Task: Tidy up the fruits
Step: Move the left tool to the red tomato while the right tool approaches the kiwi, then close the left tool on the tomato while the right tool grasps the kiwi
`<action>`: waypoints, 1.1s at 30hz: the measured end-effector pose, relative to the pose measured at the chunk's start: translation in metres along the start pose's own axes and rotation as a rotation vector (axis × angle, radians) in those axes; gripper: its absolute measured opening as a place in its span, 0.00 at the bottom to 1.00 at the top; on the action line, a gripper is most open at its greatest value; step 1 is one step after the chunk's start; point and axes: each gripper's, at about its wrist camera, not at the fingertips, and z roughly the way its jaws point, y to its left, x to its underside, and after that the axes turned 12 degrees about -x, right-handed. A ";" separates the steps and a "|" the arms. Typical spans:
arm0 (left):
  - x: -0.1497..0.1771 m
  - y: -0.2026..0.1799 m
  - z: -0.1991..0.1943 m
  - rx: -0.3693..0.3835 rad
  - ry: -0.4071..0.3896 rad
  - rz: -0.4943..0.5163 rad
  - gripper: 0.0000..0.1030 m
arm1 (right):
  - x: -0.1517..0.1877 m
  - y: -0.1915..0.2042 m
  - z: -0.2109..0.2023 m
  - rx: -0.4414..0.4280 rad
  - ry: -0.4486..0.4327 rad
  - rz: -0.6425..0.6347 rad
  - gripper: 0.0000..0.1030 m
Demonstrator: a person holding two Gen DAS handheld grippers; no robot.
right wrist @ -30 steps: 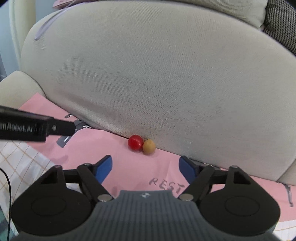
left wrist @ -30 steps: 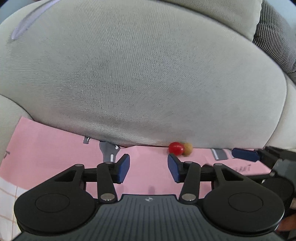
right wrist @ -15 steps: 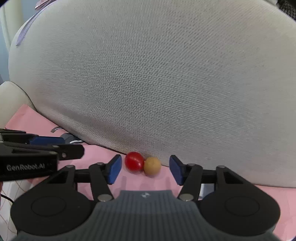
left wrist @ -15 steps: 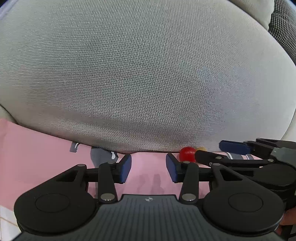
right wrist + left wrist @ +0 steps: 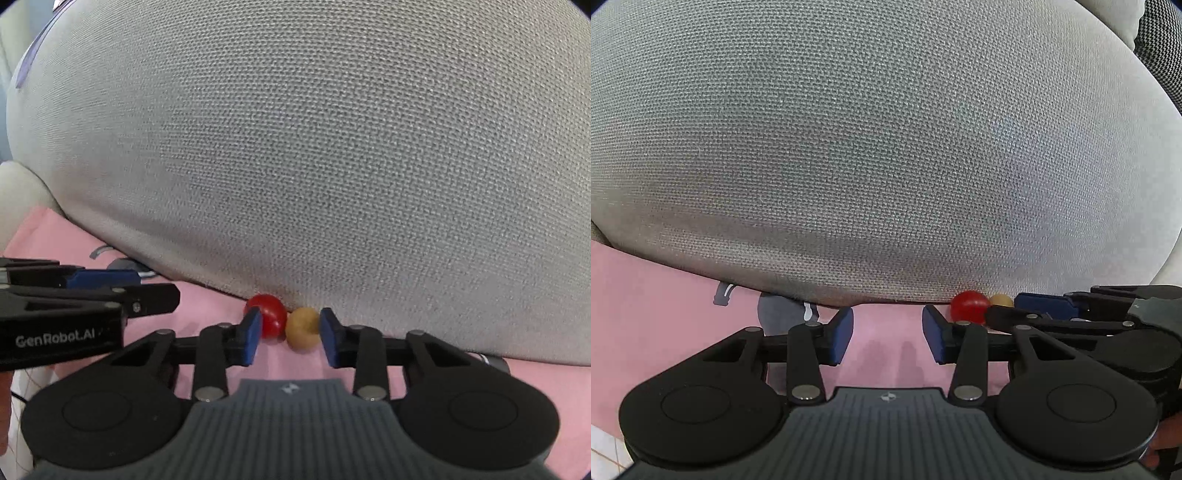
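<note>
The right tongs [image 5: 290, 334] have just been closing and now pinch two small round fruits side by side: a red fruit [image 5: 271, 317] against the left pad and a tan fruit [image 5: 302, 328] against the right pad. The two fruits touch each other and sit on a pink mat [image 5: 207, 306], right at the foot of a big grey cushion [image 5: 314, 147] that fills most of both views. The pads press on the pair from either side.

The left tongs [image 5: 887, 334] hang just beside, their blue pads spread apart with only bare pink mat [image 5: 665, 295] between them. They hold nothing. In the left wrist view the red fruit [image 5: 969, 304] and tan fruit [image 5: 1001, 300] show to the right, partly hidden behind the right tongs' black fingers. A grey printed mark [image 5: 783, 312] on the mat peeks out from under the cushion's [image 5: 886, 147] edge.
</note>
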 end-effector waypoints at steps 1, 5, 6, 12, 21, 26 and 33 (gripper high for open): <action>0.000 -0.001 0.001 0.000 0.001 0.002 0.49 | 0.002 -0.004 -0.006 0.008 0.008 0.004 0.24; 0.000 -0.005 0.000 0.005 0.002 0.010 0.49 | 0.001 -0.012 -0.005 0.008 0.016 0.031 0.27; 0.000 -0.006 0.000 0.008 0.002 0.012 0.49 | 0.000 -0.013 -0.004 0.010 0.024 0.028 0.28; 0.001 -0.014 0.004 0.042 0.018 0.009 0.49 | -0.002 -0.016 0.000 -0.015 0.036 0.058 0.28; -0.003 -0.047 0.018 0.091 0.047 0.051 0.49 | 0.003 -0.027 -0.030 0.006 0.025 0.052 0.19; -0.008 -0.067 0.035 0.099 0.058 0.080 0.46 | 0.004 -0.037 -0.040 0.033 0.028 0.056 0.19; -0.018 -0.069 0.063 0.141 0.120 0.017 0.43 | 0.002 -0.055 -0.026 0.016 0.080 0.101 0.19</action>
